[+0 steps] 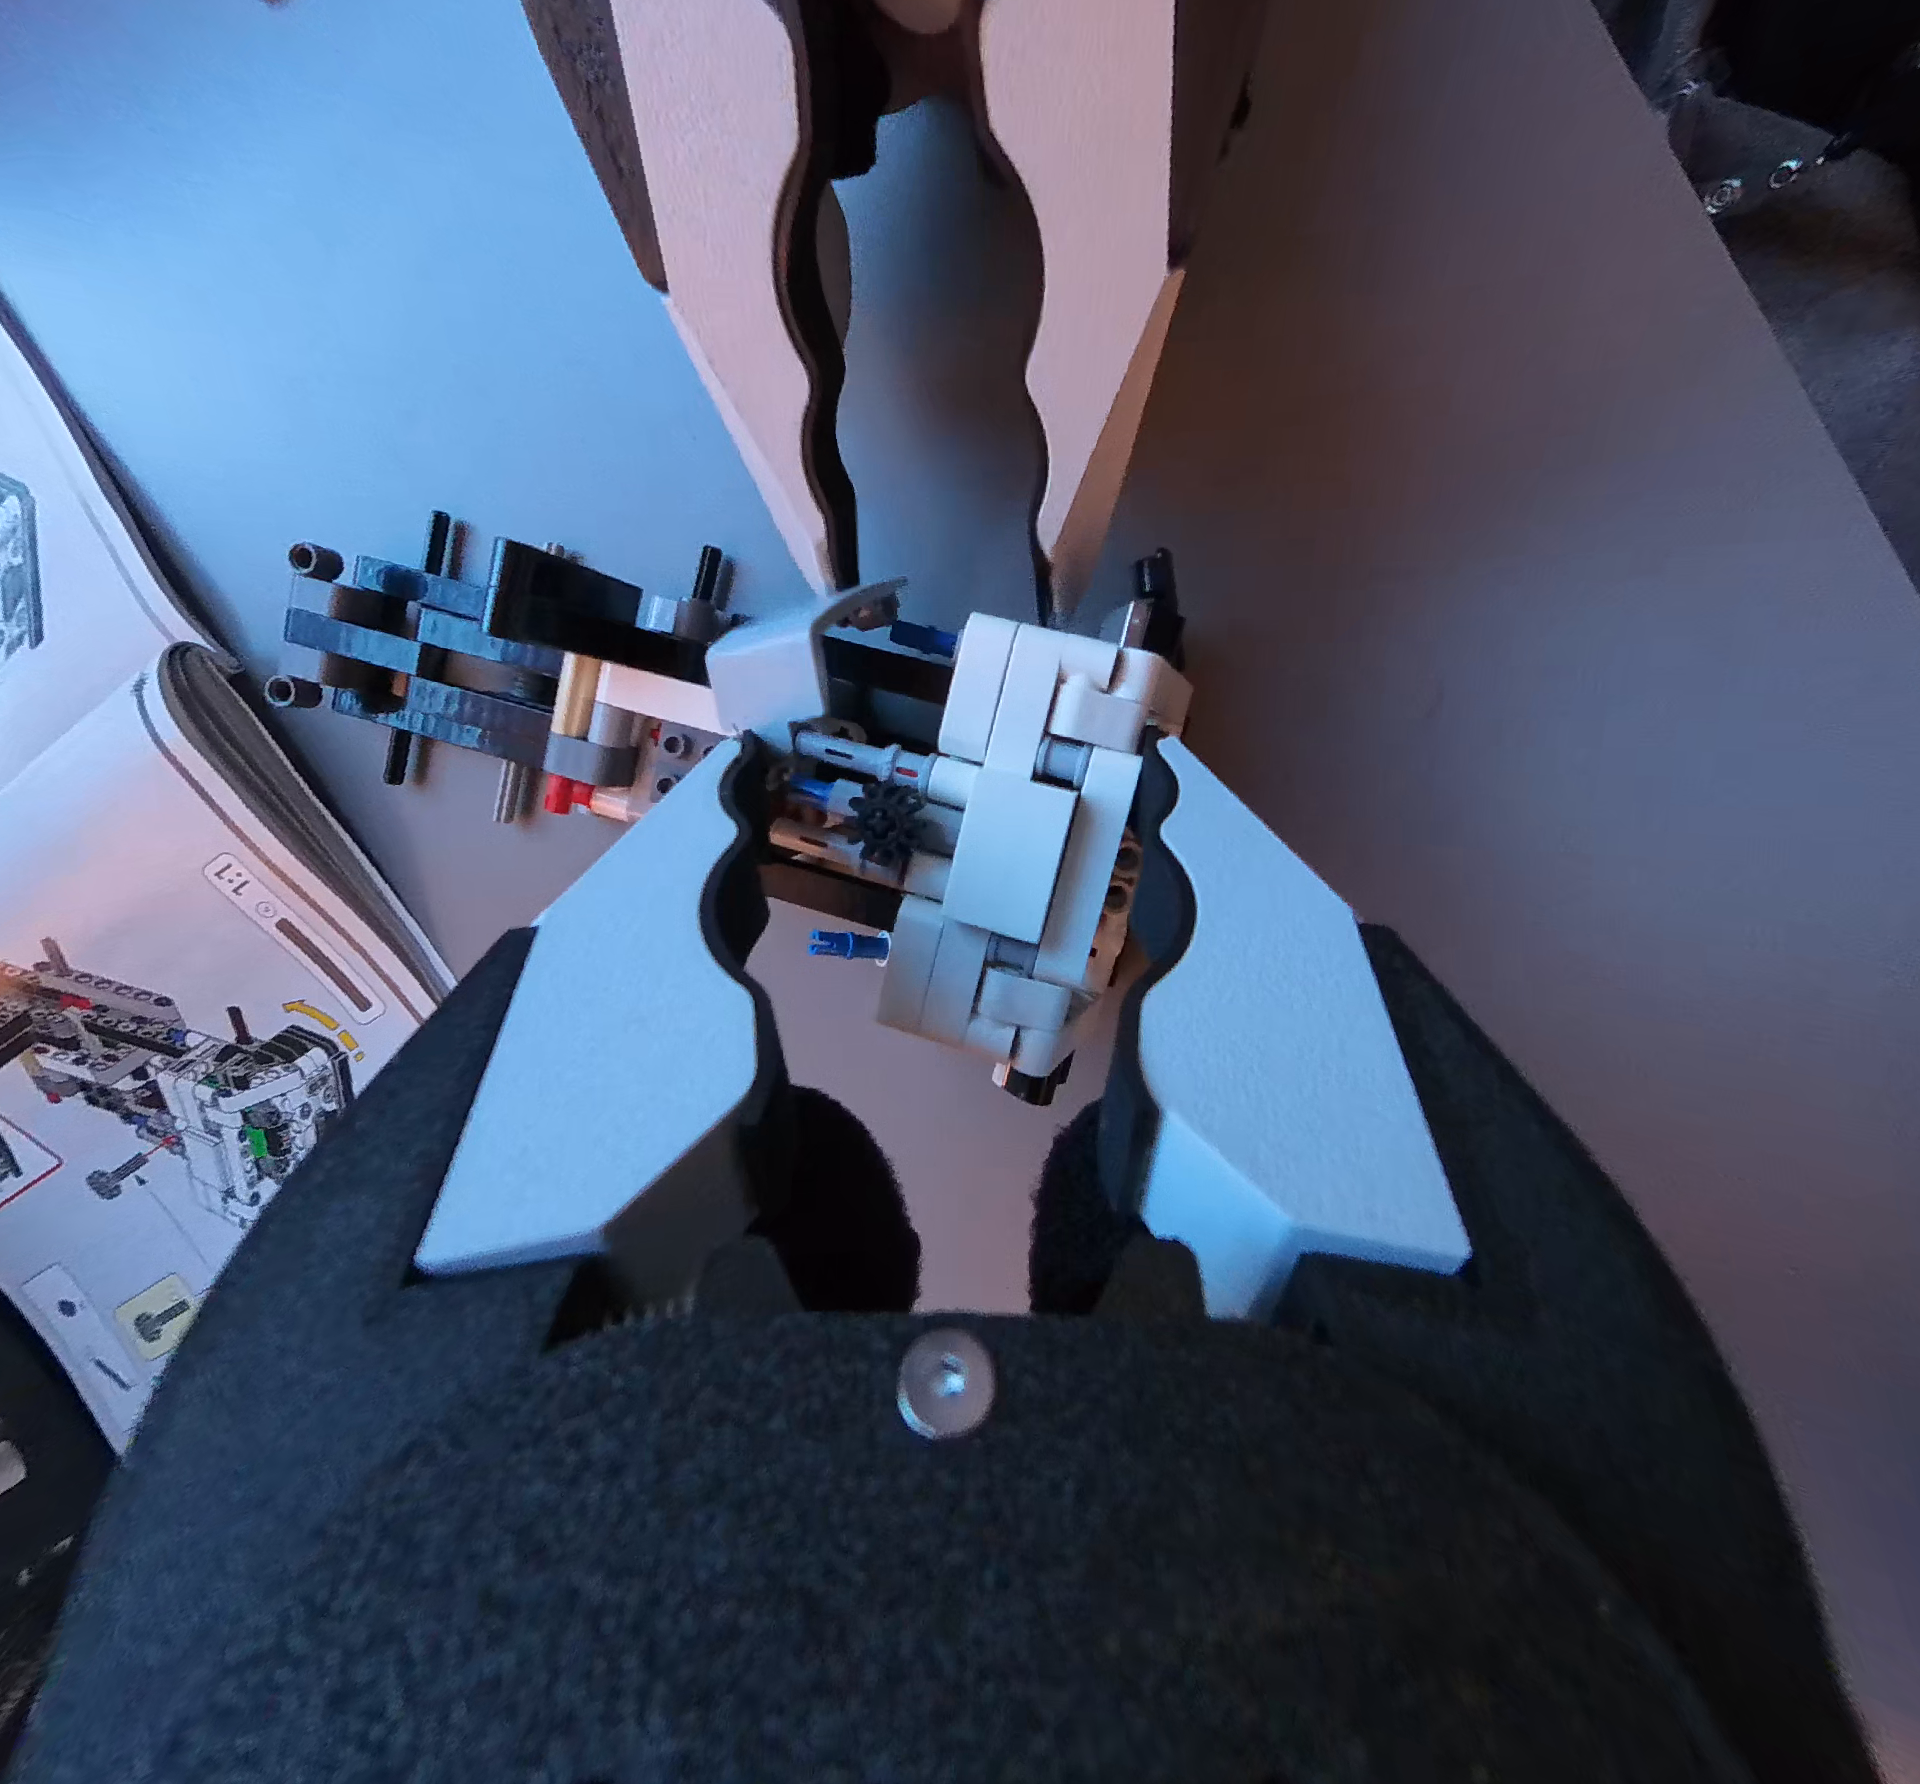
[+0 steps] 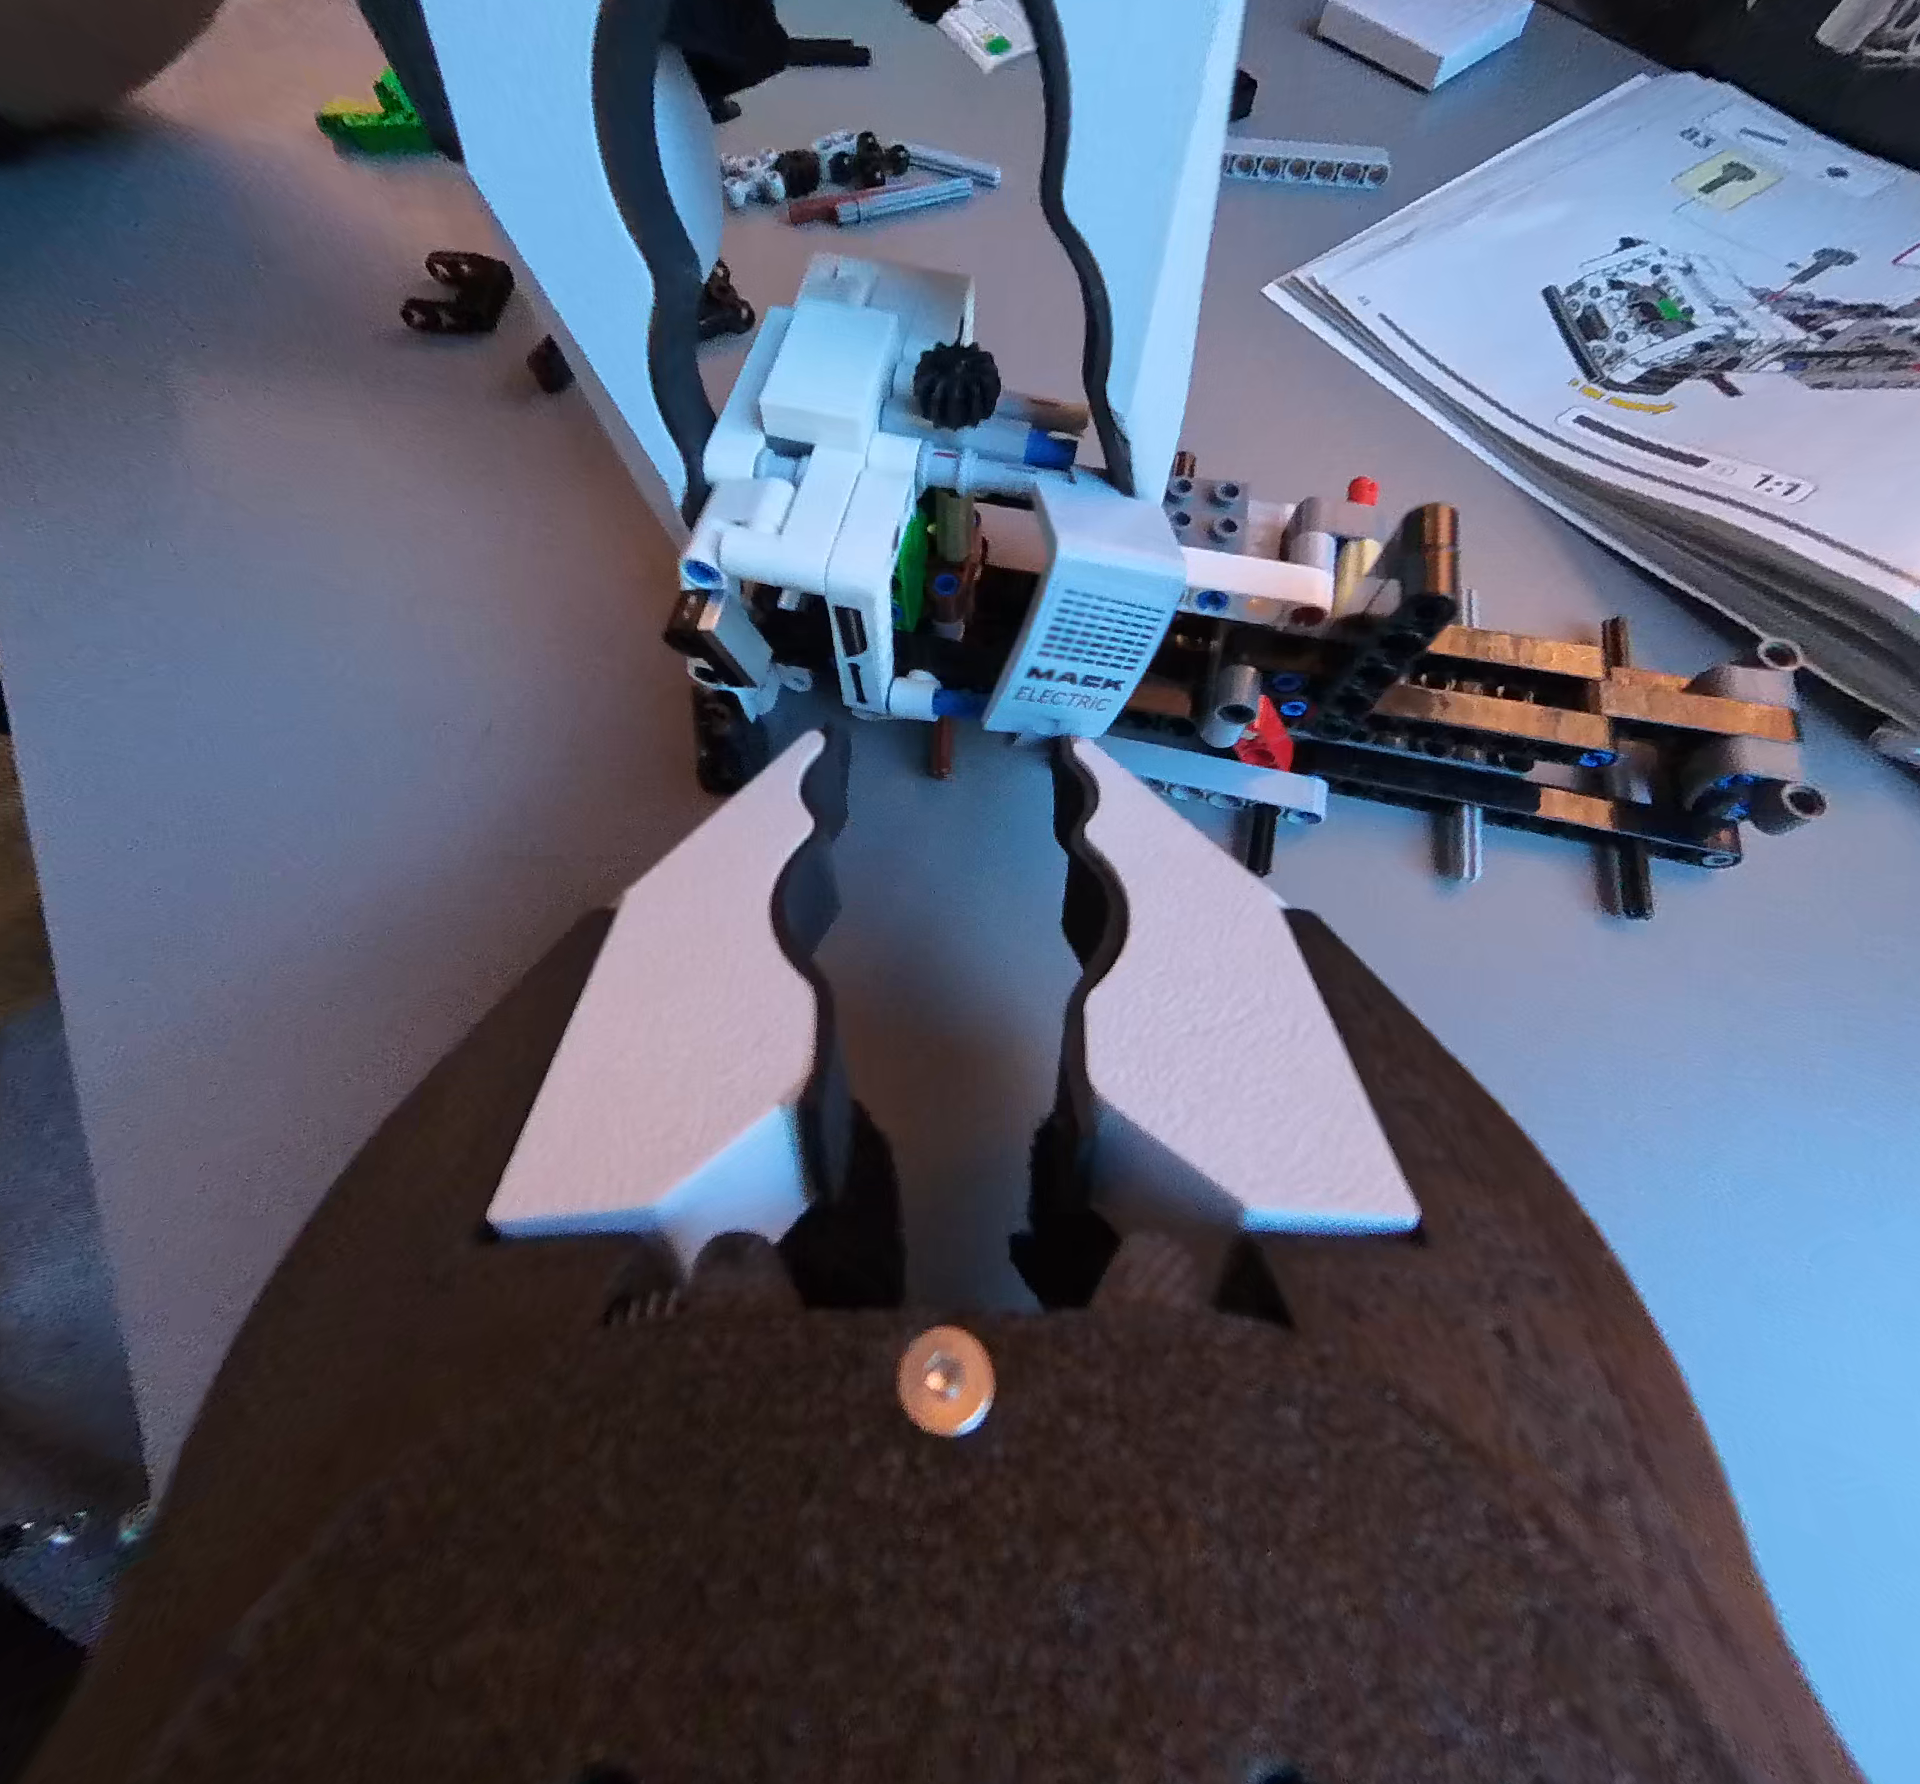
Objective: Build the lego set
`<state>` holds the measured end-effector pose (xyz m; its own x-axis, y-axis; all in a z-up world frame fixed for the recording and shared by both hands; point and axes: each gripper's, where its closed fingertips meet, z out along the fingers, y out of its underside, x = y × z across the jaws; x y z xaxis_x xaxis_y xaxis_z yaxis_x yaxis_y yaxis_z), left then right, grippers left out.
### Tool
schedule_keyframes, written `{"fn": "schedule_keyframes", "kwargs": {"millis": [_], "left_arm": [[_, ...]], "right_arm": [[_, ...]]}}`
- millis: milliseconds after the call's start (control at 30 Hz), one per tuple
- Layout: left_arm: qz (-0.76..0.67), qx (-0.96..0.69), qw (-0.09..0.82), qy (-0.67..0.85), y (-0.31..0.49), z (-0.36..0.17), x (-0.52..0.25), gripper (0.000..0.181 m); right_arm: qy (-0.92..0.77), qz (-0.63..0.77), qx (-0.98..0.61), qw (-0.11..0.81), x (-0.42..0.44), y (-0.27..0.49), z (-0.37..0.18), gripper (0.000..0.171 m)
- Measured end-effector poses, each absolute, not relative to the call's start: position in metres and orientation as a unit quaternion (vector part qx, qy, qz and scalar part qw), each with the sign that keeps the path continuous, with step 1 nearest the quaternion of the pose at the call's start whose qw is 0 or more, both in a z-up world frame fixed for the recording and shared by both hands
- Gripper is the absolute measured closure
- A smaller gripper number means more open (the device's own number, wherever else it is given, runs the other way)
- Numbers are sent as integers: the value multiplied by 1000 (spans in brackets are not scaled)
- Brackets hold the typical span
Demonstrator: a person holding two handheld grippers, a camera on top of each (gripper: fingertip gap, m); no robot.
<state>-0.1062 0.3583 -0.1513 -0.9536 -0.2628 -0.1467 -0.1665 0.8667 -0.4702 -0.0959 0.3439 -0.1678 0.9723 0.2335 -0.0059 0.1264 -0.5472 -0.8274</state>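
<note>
Lego truck (image 2: pixel 935 571): green part, right view only

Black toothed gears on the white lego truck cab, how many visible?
1. The small black toothed gear sits atop the white lego truck cab. Others may be hidden inside.

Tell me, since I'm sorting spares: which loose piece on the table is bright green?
The green piece at the far left of the right wrist view, beside the left gripper's finger. The other loose bits, like the black connector, are dark or grey.
</note>
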Motion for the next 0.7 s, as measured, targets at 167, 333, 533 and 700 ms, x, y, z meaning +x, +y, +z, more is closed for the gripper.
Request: {"fn": "schedule_keyframes", "kwargs": {"millis": [167,333,533,700], "left_arm": [[-233,-107,104,961,357,-151,-107,113],[-235,-106,103,961,356,-151,-108,113],[-235,-105,103,961,356,-151,-107,113],[-236,-104,103,961,356,-152,-107,113]], "right_arm": [[-112,48,-879,461,-97,343,-170,130],[-118,49,-866,484,-92,333,-160,129],[-81,107,-834,535,-81,347,-137,126],[-76,144,-836,523,-82,359,-142,135]]}}
